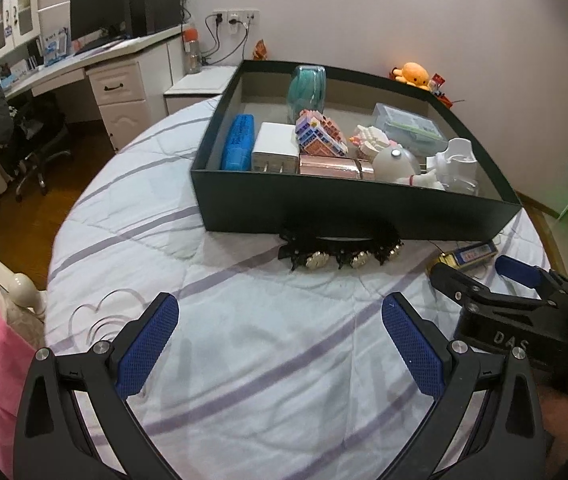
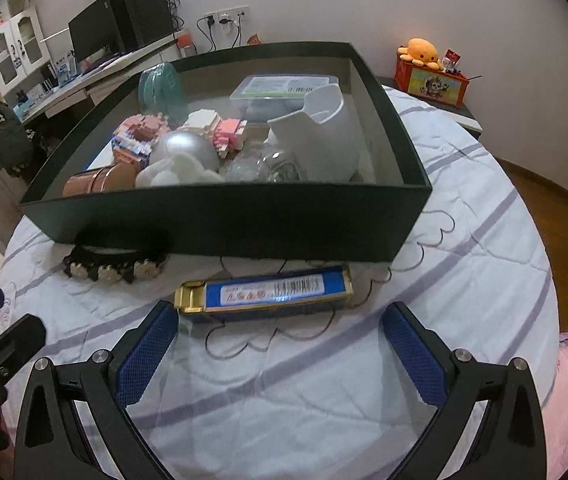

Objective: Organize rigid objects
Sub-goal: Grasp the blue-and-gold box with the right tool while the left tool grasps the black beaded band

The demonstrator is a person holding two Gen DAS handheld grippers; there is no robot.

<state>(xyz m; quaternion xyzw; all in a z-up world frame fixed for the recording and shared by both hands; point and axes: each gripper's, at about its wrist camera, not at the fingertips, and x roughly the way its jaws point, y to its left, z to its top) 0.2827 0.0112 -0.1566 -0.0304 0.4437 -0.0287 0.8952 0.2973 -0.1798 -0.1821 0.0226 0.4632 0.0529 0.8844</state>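
Note:
A dark green box [image 1: 355, 210] [image 2: 224, 228] stands on the bed, holding several items: a blue case [image 1: 239, 142], a white charger [image 1: 276, 148], block models [image 1: 319, 132], a white cup [image 2: 319, 136]. In front of the box lie a black hair clip with gold beads [image 1: 335, 252] [image 2: 116, 266] and a blue and gold flat tin [image 2: 266, 290] [image 1: 467, 258]. My left gripper [image 1: 280, 332] is open and empty over the quilt. My right gripper [image 2: 280, 340] is open and empty, just short of the tin; it also shows in the left wrist view [image 1: 479, 276].
The bed has a white quilt with purple stripes [image 1: 244, 320]. A desk with a monitor [image 1: 100, 12] and an office chair [image 1: 32, 140] stand at the left. An orange plush [image 2: 421, 52] sits on a red box at the right.

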